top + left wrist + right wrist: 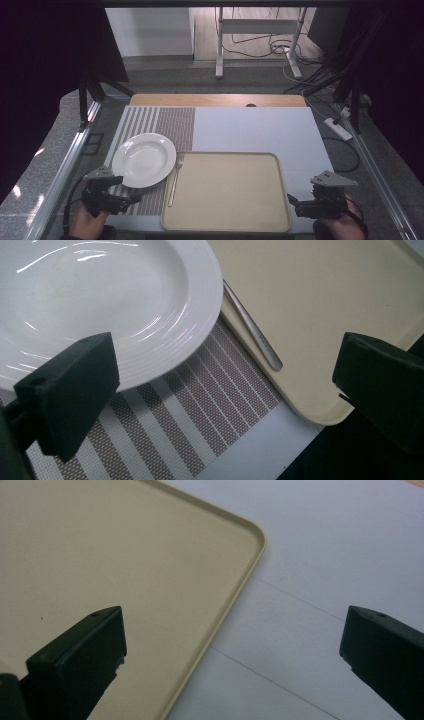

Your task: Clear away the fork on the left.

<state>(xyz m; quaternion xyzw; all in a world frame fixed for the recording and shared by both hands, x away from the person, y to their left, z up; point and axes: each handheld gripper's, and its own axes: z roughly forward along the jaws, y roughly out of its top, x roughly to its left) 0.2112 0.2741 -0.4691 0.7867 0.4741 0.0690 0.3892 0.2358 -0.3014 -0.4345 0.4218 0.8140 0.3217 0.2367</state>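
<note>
Both of my hands sit at the near edge of the surface (250, 130), each with a hand-held gripper: my left hand-held gripper (107, 192) hangs with jaws spread wide and empty beside the white plate (144, 160), which rests on a striped placemat (172, 125). My right hand-held gripper (322, 200) (equally wide apart, holding nothing) hovers at the right edge of the beige tray (227, 192). Between plate and tray lies a fork (175, 180), its handle against the tray's left rim.
</note>
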